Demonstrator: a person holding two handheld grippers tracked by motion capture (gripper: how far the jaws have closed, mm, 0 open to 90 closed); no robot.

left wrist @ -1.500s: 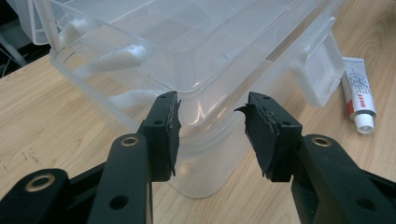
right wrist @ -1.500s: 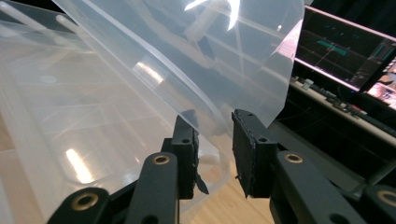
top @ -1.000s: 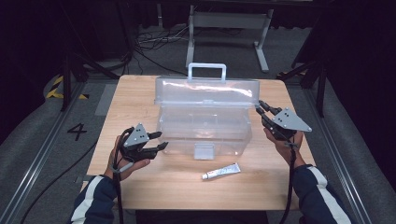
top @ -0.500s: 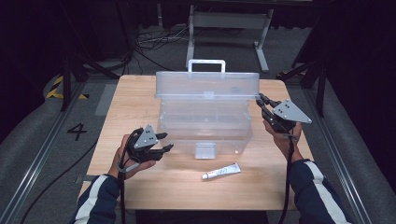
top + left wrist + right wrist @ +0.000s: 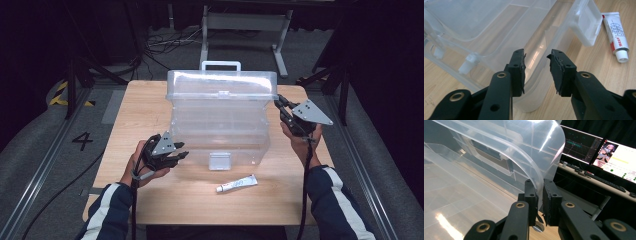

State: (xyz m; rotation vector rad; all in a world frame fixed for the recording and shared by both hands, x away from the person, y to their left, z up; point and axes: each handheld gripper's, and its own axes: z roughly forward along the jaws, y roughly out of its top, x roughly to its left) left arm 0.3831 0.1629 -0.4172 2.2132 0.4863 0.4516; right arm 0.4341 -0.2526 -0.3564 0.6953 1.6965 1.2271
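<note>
the right hand-held gripper (image 5: 281, 106) is seen at the right end of the clear plastic box (image 5: 220, 125), its jaws nearly closed on the thin edge of the box's lid (image 5: 524, 157), which is pinched between them in the right gripper view. the lid is raised and tilted above the box. the left hand-held gripper (image 5: 180, 151) is held at the near left of the box, its jaws parted by a moderate gap with nothing gripped; in the left gripper view the box wall is seen just beyond the jaws. a white latch (image 5: 219, 161) is noted on the box's near side. a white tube (image 5: 236, 183) is found lying flat on the wooden tabletop (image 5: 135, 110), just near of the box and right of the latch, apart from both grippers.
</note>
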